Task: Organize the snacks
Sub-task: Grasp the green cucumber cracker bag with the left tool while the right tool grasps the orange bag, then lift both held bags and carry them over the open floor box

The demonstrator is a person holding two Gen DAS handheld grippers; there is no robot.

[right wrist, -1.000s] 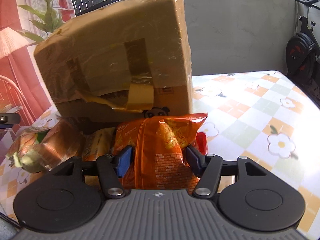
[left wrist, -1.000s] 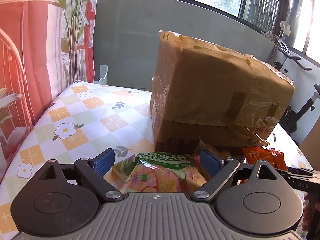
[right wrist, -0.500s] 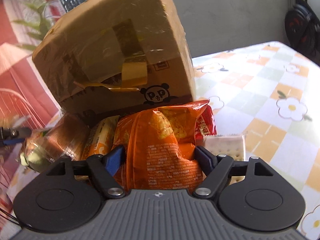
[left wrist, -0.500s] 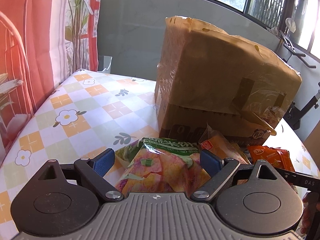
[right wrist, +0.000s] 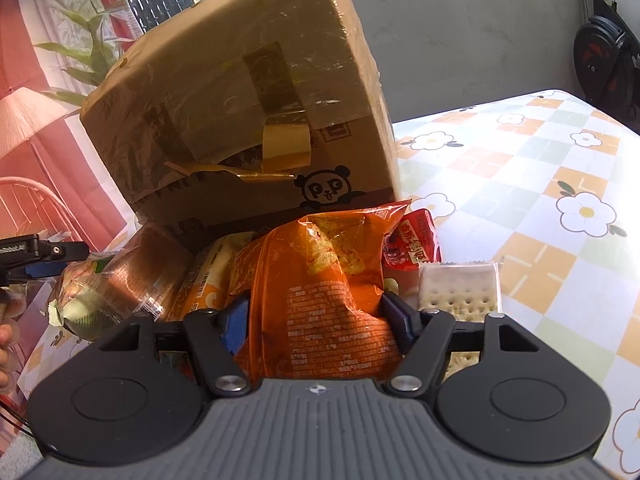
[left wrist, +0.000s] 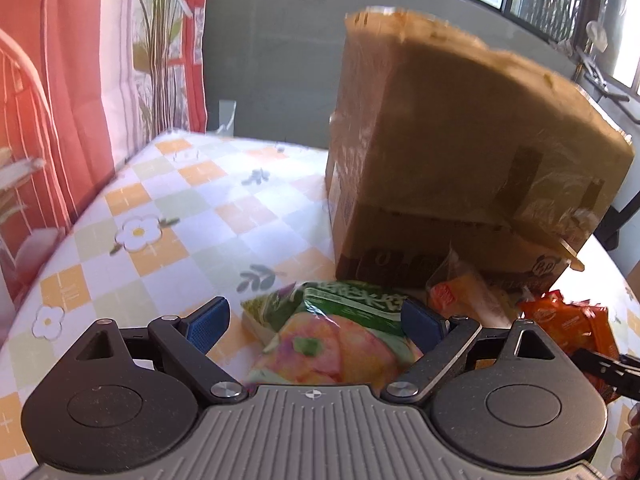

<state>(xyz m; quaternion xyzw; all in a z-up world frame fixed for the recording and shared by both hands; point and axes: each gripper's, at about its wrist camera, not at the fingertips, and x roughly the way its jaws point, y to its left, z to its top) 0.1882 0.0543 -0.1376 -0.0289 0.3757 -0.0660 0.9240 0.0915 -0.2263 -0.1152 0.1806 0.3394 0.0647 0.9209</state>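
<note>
A pile of snack packs lies on the flowered tablecloth in front of a taped cardboard box. My left gripper is open, its blue pads either side of a green rice-cracker bag; only the right pad touches it. My right gripper is shut on an orange chip bag, pads pressed into both sides. The box also shows in the right wrist view. A yellow-orange pack, a red pack and a clear cracker pack lie around the orange bag.
The tablecloth stretches left of the box and, in the right wrist view, to its right. A red curtain hangs past the left edge. An exercise bike stands beyond the far right corner.
Both cameras have tipped down and closer to the pile. The right gripper has kept its hold on the orange bag; more packs show beside it. The left gripper has stayed open around the green bag.
</note>
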